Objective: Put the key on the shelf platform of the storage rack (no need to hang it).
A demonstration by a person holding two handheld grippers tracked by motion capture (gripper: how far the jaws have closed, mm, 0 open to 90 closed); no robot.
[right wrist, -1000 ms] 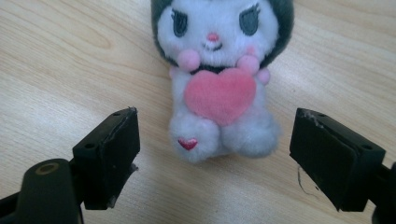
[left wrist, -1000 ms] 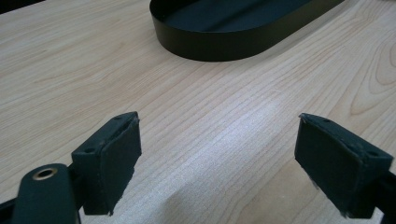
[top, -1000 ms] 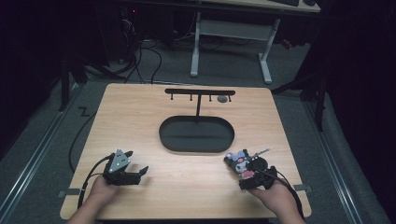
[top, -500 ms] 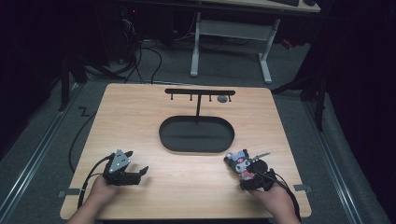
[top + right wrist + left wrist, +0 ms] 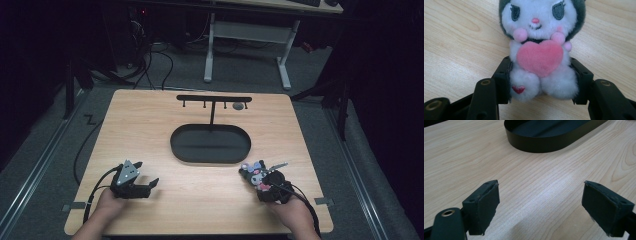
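A small plush toy [image 5: 256, 174] with a white face, dark grey hood and pink heart [image 5: 539, 57] sits at the table's front right. My right gripper [image 5: 263, 183] is shut on its lower body, one jaw pressing on each side [image 5: 540, 83]. A thin metal piece sticks out to the right of the toy in the high view. At the front left, my left gripper [image 5: 146, 175] rests low over the wood, open, with nothing between its fingers [image 5: 541, 200].
A black oval tray [image 5: 210, 159] lies at the table's centre, and its near wall [image 5: 544, 145] is ahead of the left gripper. From its back rises a black T-shaped hook stand [image 5: 214, 99] with a small grey piece [image 5: 238, 106] on its right end.
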